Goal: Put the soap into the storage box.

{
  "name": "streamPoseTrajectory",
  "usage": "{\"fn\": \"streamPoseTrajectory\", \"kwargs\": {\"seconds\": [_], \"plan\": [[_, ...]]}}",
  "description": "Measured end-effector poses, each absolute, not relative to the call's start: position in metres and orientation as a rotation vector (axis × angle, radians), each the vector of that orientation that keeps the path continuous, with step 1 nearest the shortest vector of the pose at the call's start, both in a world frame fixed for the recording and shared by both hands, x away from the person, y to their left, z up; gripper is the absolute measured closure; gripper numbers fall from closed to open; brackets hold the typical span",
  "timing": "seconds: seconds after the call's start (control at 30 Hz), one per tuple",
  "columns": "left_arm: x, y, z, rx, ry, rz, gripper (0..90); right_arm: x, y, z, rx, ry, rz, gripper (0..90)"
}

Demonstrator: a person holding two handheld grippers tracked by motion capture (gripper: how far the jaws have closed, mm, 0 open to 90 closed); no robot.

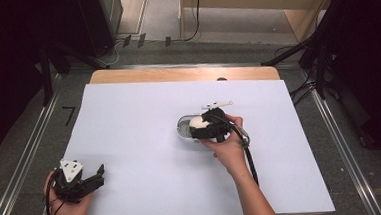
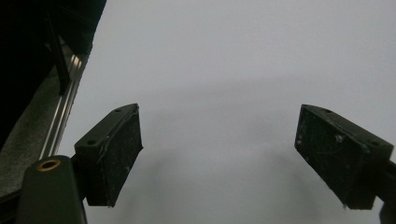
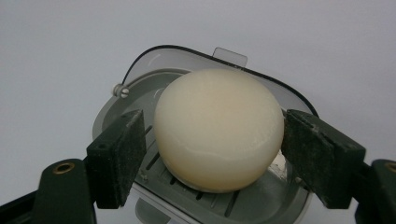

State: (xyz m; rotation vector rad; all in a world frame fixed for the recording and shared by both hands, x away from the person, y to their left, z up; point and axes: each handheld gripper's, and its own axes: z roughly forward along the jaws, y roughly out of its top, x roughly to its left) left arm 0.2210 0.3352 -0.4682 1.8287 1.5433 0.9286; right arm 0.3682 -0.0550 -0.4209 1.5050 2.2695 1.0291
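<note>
Soap between the right jaws, sitting in its dish

Soap [image 3: 218, 128] is one round cream bar, lying flat on the slotted floor of one grey soap dish [image 3: 140, 93]. The dish sits mid-table on the white sheet [image 1: 143, 110], slightly right of centre, with its long axis running roughly left to right in the high view. A clear lid [image 3: 187, 58] stands hinged open behind the bar.

Right gripper [image 3: 210, 151]: your jaws straddle the bar, one pad on each side. The right pad looks to be at or just off the bar's edge; the left pad shows a visible gap. So the jaws are narrow but not clamped, and the bar's weight is on the dish, not on you. The bar is round, so no axis matters; what counts is that it lies dead ahead of the jaws and centred between them.

Left gripper [image 1: 78, 182]: parked at the near left corner of the sheet, well apart from the dish. Jaws wide, nothing between them, pads [image 2: 112, 154] over bare sheet.

Judgement: the right hand is the one on the job, the left far too distant to help. If you mean to lift, close evenly; a wet bar could squirt out of a lopsided pinch. If you mean to leave it, back straight out without nudging the dish.
</note>
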Motion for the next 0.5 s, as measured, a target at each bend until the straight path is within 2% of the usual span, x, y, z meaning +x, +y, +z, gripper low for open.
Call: {"fn": "streamPoseTrajectory", "kwargs": {"seconds": [0.5], "plan": [[0.2211,0.335,-0.4683,1.832,1.543,0.93,15.7,0.3646,-0.0614,-0.4118,1.503,2.237,1.06,25.0]]}}
